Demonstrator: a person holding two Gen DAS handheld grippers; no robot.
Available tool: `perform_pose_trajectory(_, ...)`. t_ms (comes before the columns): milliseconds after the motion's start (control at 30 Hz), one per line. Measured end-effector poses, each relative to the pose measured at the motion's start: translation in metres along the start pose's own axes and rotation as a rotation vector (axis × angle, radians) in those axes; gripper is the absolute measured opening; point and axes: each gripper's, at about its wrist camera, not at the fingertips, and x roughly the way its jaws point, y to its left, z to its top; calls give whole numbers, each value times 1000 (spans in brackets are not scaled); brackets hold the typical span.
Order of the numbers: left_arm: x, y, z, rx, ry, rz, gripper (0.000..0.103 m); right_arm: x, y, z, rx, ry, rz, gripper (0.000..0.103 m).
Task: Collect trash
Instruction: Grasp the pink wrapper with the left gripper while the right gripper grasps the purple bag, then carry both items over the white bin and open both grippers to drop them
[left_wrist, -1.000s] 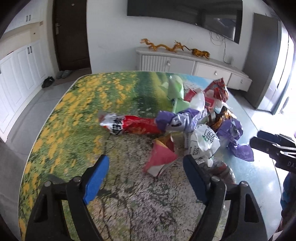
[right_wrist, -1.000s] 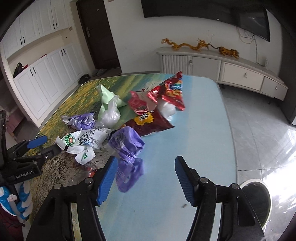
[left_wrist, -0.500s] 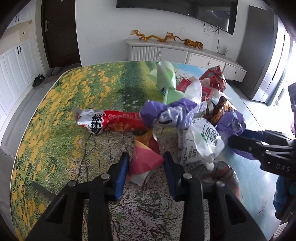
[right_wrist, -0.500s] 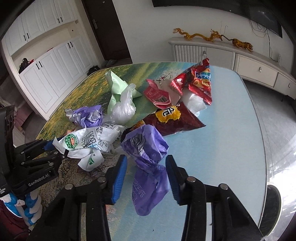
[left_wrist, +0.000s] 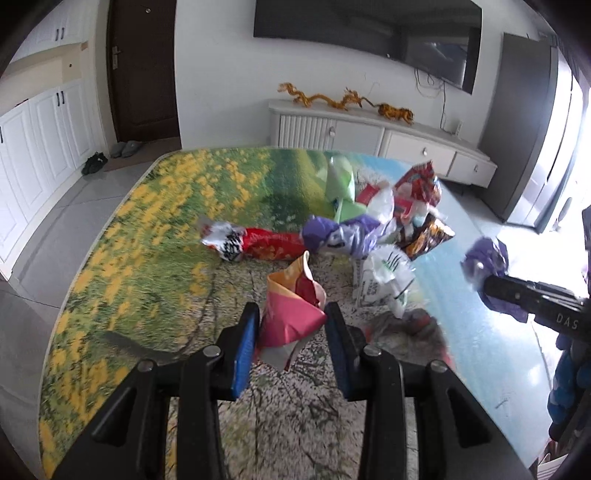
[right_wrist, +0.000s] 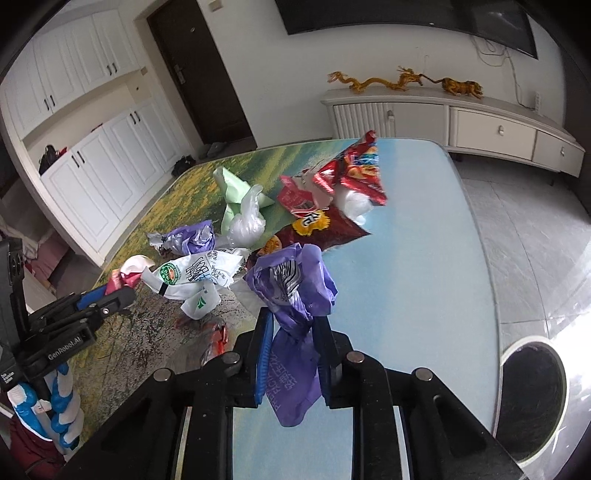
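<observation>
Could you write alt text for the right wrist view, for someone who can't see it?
The right gripper is closing on a crumpled purple plastic bag above a blue tabletop. Behind it lies a heap of snack wrappers; a black round bin stands on the floor, lower right.

Black plastic left gripper and right gripper, blue pads, silver screws, white lettering

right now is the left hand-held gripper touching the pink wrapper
Touching. In the left wrist view both blue pads of the left hand-held gripper press the sides of the pink wrapper, which sits pinched between them, with no gap either side.
</observation>
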Motion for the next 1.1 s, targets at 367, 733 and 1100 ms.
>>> perform_pose_trajectory(367,-42,-60,19,82,-78,-84,34,-81,-65,-17,145,-132,-135,20)
perform_pose_trajectory(733,-22,-201,39,266,-31,-258,35,-140,-188,-41,373,-202,-351,20)
perform_pose_trajectory(1100,37,-360,41,423,107,-422,35,-129,-292,-85,554,-101,-403,20)
